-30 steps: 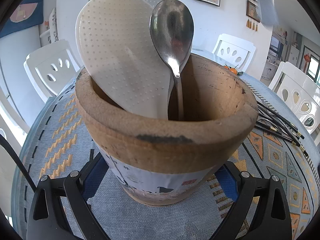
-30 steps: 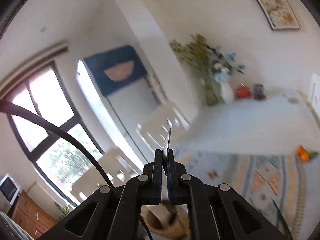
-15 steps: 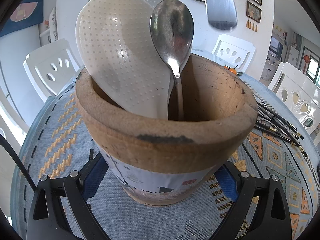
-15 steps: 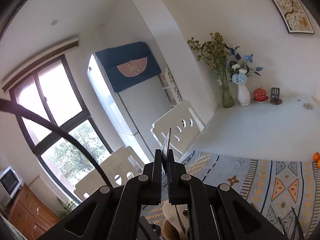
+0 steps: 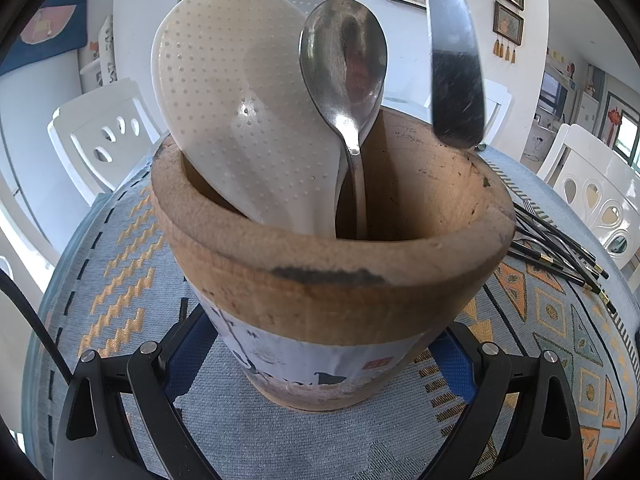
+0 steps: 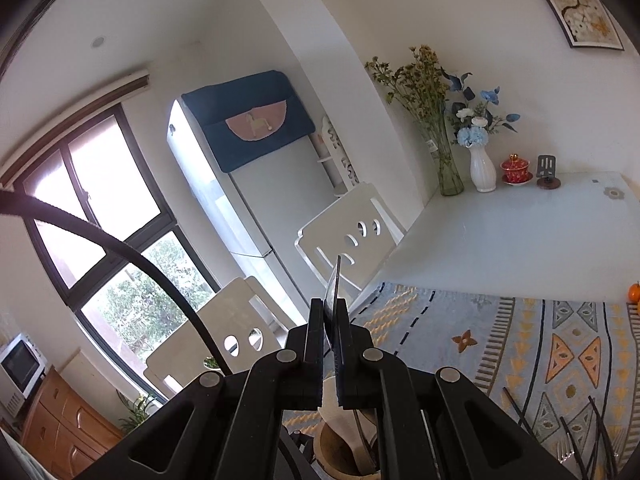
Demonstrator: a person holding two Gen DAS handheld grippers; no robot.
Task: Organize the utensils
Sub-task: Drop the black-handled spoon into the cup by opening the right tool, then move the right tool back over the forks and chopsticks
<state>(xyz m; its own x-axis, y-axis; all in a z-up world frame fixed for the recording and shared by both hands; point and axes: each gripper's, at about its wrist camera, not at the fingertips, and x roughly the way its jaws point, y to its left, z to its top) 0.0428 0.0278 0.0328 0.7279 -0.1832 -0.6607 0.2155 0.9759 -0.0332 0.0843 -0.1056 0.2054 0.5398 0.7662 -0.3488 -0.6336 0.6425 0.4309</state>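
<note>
Descending since a second earlier, the metal utensil handle (image 5: 456, 80) had come in from the top edge to hang just above the holder's far rim. Right gripper (image 6: 329, 354) jaws were pressed thin on that utensil (image 6: 333, 288) — likely to drop it in handle first. Left gripper (image 5: 320, 360) jaws stood spread around the wooden holder (image 5: 332, 280), apparently steadying it — contact unclear. White rice paddle (image 5: 240, 112) and spoon (image 5: 344, 56) already stood inside; chopsticks (image 5: 560, 256) lay beside it on the patterned cloth (image 5: 120, 280).

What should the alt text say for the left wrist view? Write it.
A wooden utensil pot sits between the left tool's fingers, holding a white rice paddle and a metal spoon. A metal utensil handle hangs over its rim; black chopsticks lie on the patterned cloth.
</note>
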